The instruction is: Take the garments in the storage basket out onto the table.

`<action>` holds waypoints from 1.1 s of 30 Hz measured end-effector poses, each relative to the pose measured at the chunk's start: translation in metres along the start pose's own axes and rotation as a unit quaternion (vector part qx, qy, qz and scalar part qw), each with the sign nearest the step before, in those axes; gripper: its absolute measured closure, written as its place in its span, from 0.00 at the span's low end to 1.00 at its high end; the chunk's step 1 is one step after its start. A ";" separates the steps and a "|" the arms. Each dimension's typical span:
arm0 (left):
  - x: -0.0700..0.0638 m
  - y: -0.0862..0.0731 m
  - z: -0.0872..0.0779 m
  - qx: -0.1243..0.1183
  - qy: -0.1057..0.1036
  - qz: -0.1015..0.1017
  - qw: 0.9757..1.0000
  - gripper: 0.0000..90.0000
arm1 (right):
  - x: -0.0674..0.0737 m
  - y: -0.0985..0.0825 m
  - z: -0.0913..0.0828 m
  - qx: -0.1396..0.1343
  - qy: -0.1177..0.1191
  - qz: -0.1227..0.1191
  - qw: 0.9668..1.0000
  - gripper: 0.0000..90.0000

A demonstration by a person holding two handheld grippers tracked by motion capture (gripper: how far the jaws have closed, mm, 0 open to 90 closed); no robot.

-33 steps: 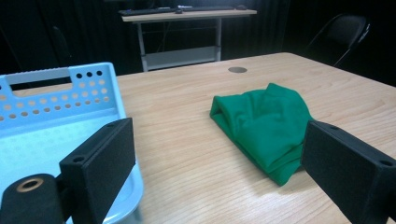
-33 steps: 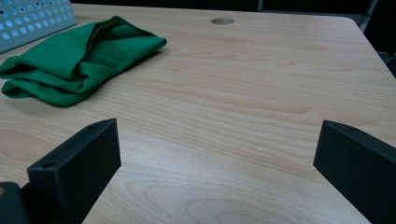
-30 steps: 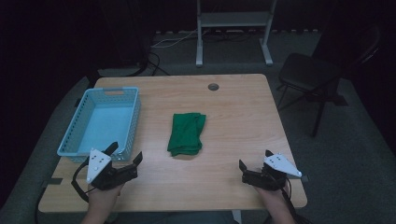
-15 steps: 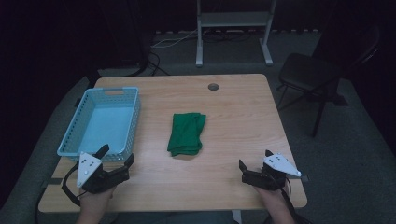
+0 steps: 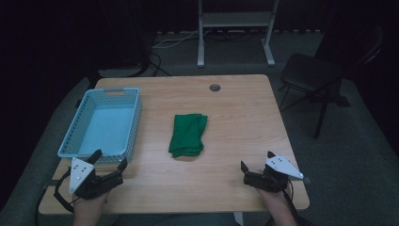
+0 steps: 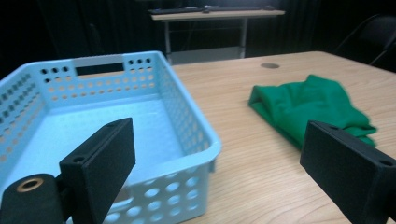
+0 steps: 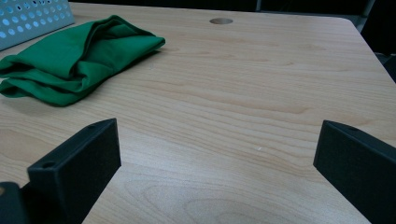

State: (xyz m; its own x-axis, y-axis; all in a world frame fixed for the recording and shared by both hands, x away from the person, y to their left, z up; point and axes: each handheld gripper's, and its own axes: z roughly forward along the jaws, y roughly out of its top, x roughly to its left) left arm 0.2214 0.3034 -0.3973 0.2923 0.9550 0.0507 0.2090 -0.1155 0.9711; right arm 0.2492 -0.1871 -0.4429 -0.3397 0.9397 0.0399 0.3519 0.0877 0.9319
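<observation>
Left tool & right tool both released, resting near table edge, green cloth btwn, untouched.

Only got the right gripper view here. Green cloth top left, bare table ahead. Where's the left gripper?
Observer: The left gripper sits at the table's near left corner, just in front of a light blue basket.
Operator: Anything in the basket?
Observer: Nothing; the left gripper view shows its bare floor.
Operator: Left jaws open?
Observer: Yes, spread wide and holding nothing, aimed across the basket's near corner toward the green cloth.
</observation>
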 end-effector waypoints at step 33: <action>0.033 -0.037 -0.011 0.038 0.059 -0.022 0.997 0.11 | 0.001 0.000 0.000 0.002 -0.002 -0.004 1.000 0.00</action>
State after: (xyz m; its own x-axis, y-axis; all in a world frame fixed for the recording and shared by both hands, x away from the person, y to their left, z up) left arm 0.2128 0.3423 -0.4287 0.1711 0.9845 0.0391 0.2909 -0.0883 0.9527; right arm 0.2492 -0.1862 -0.4428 -0.3397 0.9400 0.0317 0.3533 0.0963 0.9305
